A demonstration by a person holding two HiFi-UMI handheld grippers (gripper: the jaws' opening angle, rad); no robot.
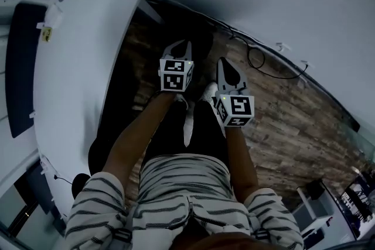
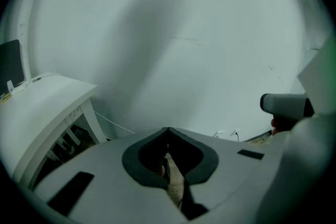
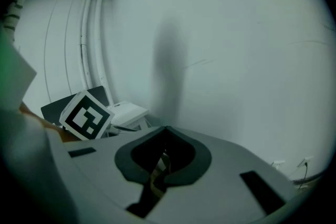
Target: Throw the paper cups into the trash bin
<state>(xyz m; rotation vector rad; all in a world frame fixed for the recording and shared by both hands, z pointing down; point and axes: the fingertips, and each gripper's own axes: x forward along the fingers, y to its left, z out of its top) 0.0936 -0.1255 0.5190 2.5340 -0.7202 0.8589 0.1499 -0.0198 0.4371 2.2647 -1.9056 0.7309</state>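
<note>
No paper cup and no trash bin shows in any view. In the head view my left gripper (image 1: 185,44) is held up in front of the person's body over the wooden floor, its jaws together and empty. My right gripper (image 1: 223,61) hangs just to its right, also closed with nothing in it. In the left gripper view the jaws of the left gripper (image 2: 168,129) meet at the tip and face a bare pale wall. The right gripper view shows the right gripper (image 3: 167,128) the same way, shut and empty, with the left gripper's marker cube (image 3: 86,115) beside it.
A white table (image 1: 82,55) stands at the left, its edge also in the left gripper view (image 2: 47,97). Wooden floor (image 1: 293,120) runs to the pale wall, where a black cable (image 1: 258,61) lies coiled. The person's legs and striped shirt (image 1: 181,190) fill the bottom.
</note>
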